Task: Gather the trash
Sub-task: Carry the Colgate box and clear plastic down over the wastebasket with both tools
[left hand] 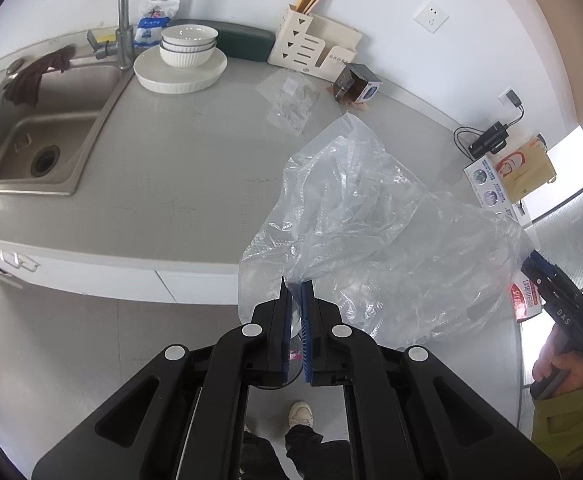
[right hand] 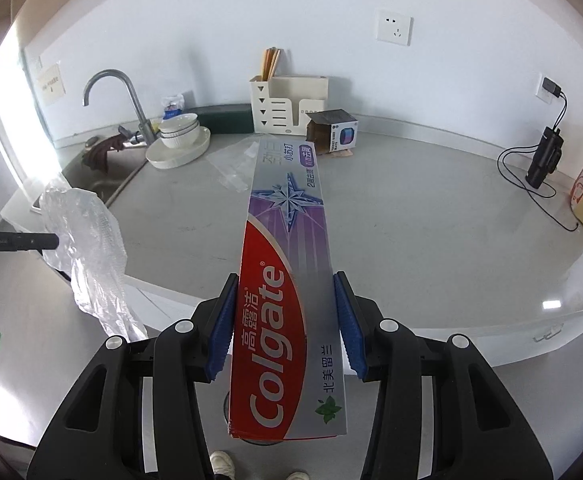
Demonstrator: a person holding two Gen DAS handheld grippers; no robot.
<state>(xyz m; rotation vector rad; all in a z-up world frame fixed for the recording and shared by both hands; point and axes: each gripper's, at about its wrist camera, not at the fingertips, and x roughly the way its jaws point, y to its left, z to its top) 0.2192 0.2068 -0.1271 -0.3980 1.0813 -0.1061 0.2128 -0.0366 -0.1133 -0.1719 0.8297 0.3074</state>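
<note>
Your left hand-held gripper (left hand: 297, 286) has its blue ribbed pads pressed together on a corner of a thin, crinkled clear plastic bag (left hand: 371, 232). The bag billows up and to the right, out in front of the near edge of the smooth grey table (left hand: 163, 184).

Your right hand-held gripper (right hand: 287, 316) is clamped on a long, flat-sided cardboard toothpaste box (right hand: 285, 280), glossy red, silver and purple. The pads grip its two long sides, and the box points away from you over the table's near edge.

On the table, a second sheet of clear plastic wrap (left hand: 291, 104) lies flat towards the far side. Just right of it, a small dark cardboard box (left hand: 357, 82) lies tipped with its flaps open.

Far left, a steel sink (left hand: 35, 132) has a dark cloth (left hand: 37, 76) draped over its rim. Ribbed white bowls (left hand: 188, 46) are stacked on a round white plate (left hand: 179, 74) beside it.
</note>
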